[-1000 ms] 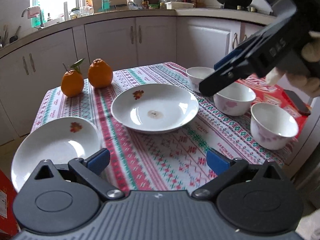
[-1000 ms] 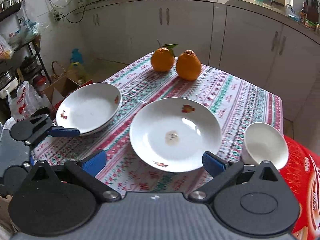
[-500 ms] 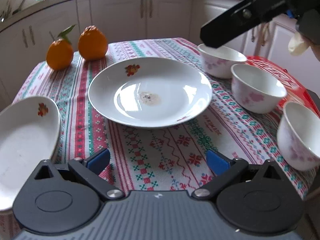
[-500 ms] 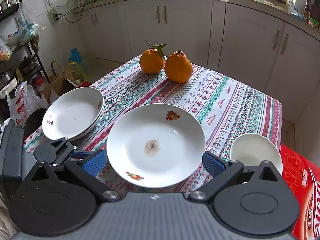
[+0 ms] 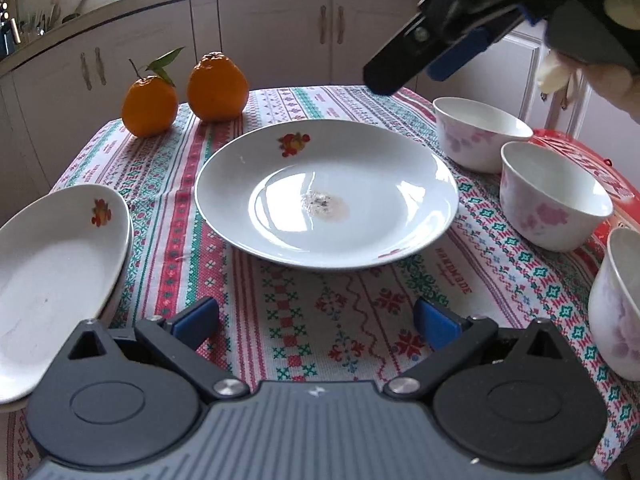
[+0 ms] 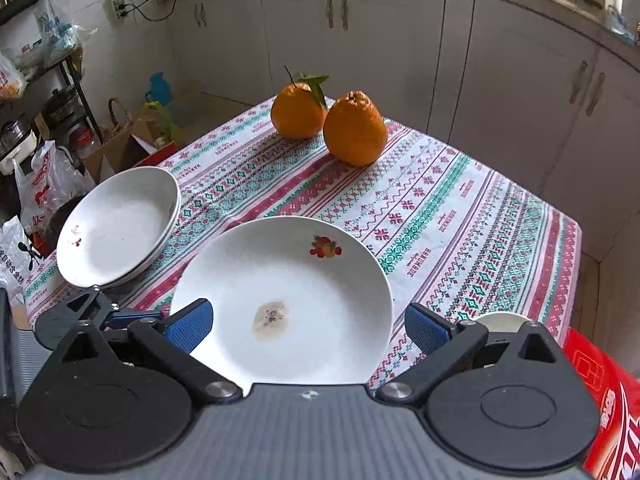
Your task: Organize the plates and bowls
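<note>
A large white plate (image 5: 326, 196) with a fruit print and a brown stain lies mid-table. Two stacked plates (image 5: 52, 264) sit at the table's left edge. Three white bowls with pink flowers stand at the right: far (image 5: 480, 132), middle (image 5: 552, 196), near (image 5: 616, 304). My left gripper (image 5: 316, 320) is open and empty, low over the cloth just in front of the large plate. My right gripper (image 6: 308, 324) is open above the near part of the large plate (image 6: 288, 300), holding nothing. In the left wrist view the right gripper (image 5: 408, 76) hovers above the plate's far right side.
Two oranges (image 5: 184, 92) sit at the far side of the patterned tablecloth (image 5: 352, 304). A red box (image 6: 608, 400) lies at the right under the bowls. Kitchen cabinets (image 5: 280, 40) stand behind. Bags and clutter (image 6: 40, 184) fill the floor left of the table.
Both grippers have come lower and closer to the large plate. The right gripper now has the plate's near part between its open fingers in view. Nothing was grasped.
</note>
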{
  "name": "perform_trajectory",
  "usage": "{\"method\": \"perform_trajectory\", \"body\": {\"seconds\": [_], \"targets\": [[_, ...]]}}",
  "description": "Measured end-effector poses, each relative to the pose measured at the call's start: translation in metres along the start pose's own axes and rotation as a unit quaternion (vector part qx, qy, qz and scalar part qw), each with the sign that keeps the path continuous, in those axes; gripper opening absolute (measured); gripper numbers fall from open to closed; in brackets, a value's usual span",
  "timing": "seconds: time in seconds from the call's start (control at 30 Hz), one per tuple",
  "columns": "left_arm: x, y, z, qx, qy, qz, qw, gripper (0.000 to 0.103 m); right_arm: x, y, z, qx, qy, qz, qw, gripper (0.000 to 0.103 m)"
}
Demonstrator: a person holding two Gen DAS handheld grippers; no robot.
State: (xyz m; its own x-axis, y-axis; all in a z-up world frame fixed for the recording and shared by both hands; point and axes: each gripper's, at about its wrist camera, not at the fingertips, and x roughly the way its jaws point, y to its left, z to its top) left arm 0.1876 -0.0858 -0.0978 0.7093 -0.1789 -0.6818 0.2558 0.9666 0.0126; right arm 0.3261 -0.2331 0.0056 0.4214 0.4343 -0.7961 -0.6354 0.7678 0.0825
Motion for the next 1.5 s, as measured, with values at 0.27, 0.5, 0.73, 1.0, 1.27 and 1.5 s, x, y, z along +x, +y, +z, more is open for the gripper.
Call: {"method": "perform_trajectory", "body": {"seconds": [0.27, 0.5, 0.73, 1.0, 1.27, 1.5], "targets": [[0.006, -0.003, 0.007, 0.019, 0.011, -0.011, 0.9997, 0.102, 0.033, -0.022, 0.018, 0.019, 0.04, 0.045, 0.998, 0.103], [0.01, 0.003, 0.01, 0.01, 0.013, -0.025, 0.9996, 0.102, 0.063, -0.044, 0.036, 0.037, 0.067, 0.073, 0.994, 0.103], [0.014, 0.007, 0.014, 0.002, 0.009, -0.032, 0.9994, 0.102, 0.093, -0.058, 0.049, 0.032, 0.089, 0.094, 0.991, 0.089], [0.014, 0.007, 0.016, 0.006, 0.003, -0.041, 0.9991, 0.1, 0.113, -0.069, 0.045, 0.053, 0.106, 0.115, 0.986, 0.069], [0.012, 0.005, 0.02, 0.014, -0.009, -0.036, 0.9992, 0.1, 0.116, -0.073, 0.043, 0.062, 0.105, 0.135, 0.983, 0.067], [0.01, 0.004, 0.021, 0.02, -0.009, -0.034, 0.9992, 0.1, 0.12, -0.072, 0.044, 0.07, 0.106, 0.14, 0.982, 0.068]]}}
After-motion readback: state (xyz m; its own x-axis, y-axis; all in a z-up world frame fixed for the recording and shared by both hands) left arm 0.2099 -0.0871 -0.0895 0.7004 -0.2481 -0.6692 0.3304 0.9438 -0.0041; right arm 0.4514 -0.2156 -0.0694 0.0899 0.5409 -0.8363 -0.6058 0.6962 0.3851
